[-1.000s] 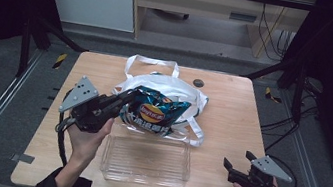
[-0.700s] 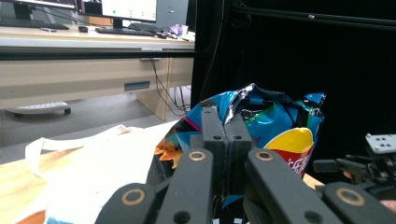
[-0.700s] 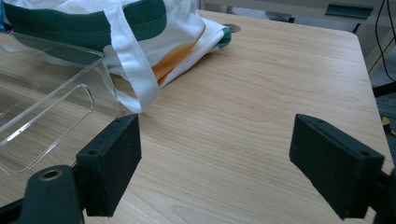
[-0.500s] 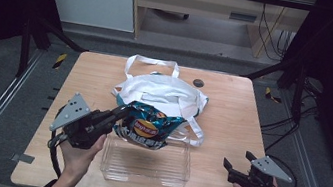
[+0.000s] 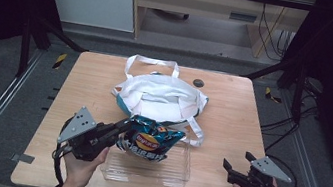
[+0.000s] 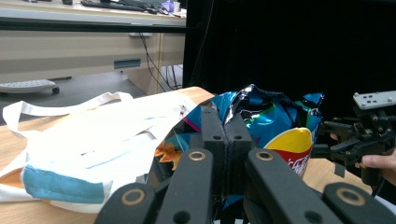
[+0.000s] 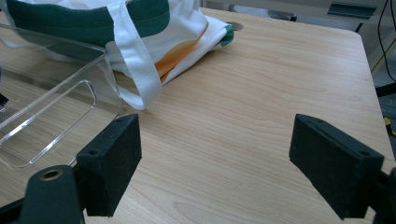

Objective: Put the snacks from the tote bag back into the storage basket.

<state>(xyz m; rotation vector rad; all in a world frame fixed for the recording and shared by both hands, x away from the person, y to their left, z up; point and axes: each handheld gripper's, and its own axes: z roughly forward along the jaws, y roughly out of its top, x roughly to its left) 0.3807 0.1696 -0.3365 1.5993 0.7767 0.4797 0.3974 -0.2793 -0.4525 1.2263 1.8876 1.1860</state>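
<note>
1. Two grippers in play. Far left in the high view: left gripper (image 5: 117, 135), jaws clamped together on the near-left edge of the chip bag (image 5: 149, 140). The left gripper view shows both jaws pressed flat w/ the crinkled foil pinched between them.
2. Chip bag: blue/teal foil, hanging above the left half of the clear plastic bin (image 5: 177, 175), not resting in it as far as I can tell. Just behind it lies the white tote bag (image 5: 159, 95) w/ teal trim, handles splayed toward the far edge of the table (image 5: 232, 114).
3. Far right: right gripper (image 5: 235, 171), jaws wide apart, nothing between them, sitting idle near the table's front-right corner, well apart from the bin.
4. Risks, my read: grip is on a thin foil edge only, so the bag could slip or tear if swung; bag is wider than the pinch, so it may catch the bin wall & tip it; a tote strap lies touching the bin's far-right corner & could snag.
5. Writing: red/yellow round logo on bag front; the lettering is too small to read. No other legible labels.
</note>
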